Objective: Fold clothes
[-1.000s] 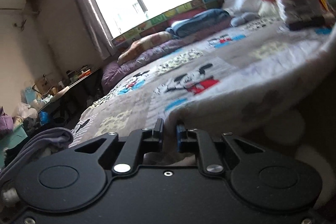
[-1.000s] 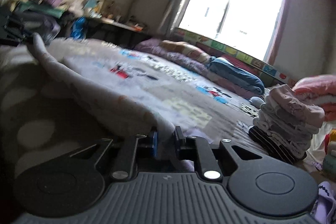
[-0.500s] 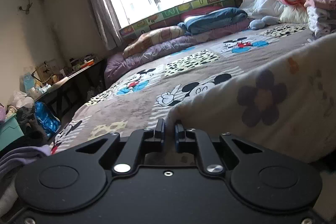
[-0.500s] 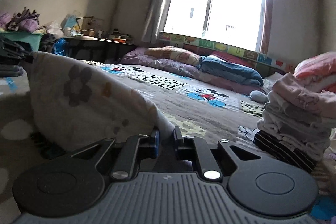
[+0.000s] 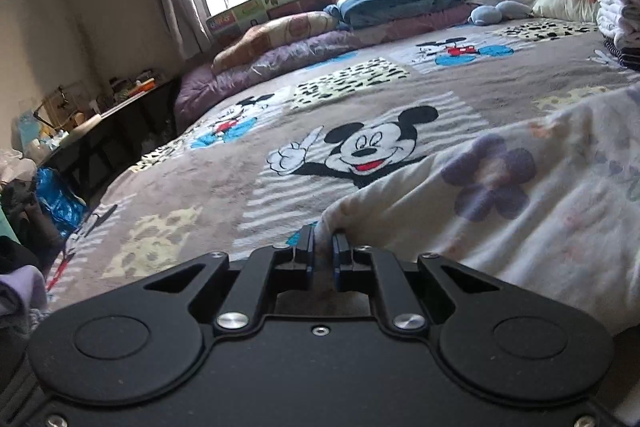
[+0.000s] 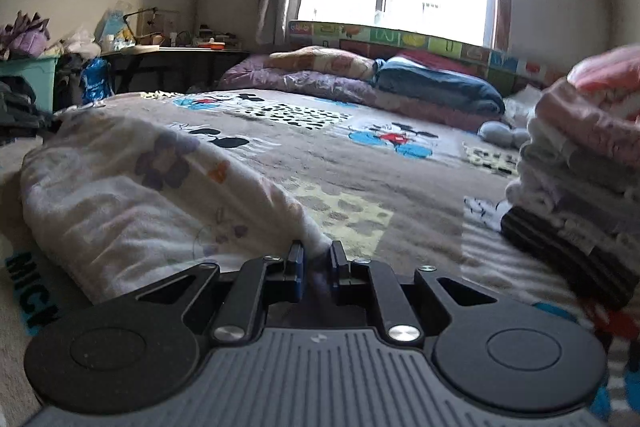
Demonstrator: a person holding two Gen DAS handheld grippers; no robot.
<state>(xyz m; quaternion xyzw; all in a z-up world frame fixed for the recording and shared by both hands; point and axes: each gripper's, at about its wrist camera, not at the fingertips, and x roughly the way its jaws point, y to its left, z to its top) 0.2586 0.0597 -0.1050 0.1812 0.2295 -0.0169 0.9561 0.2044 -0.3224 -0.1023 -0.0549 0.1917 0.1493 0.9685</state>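
A white garment with purple flowers (image 5: 512, 195) lies low over the Mickey Mouse bedspread (image 5: 360, 99). My left gripper (image 5: 322, 247) is shut on its left corner, the cloth pinched between the jaws. In the right wrist view the same garment (image 6: 132, 187) stretches off to the left, and my right gripper (image 6: 316, 259) is shut on its right corner. The cloth sags onto the bed between the two grippers.
A stack of folded clothes (image 6: 580, 187) stands on the bed at the right, also seen in the left wrist view (image 5: 620, 19). Rolled quilts and pillows (image 5: 320, 35) line the window side. A cluttered desk (image 6: 168, 47) and bins stand left of the bed.
Both grippers have come down with the garment, which was held up and taut a second ago and now rests on the bedspread. Both stay shut on it.
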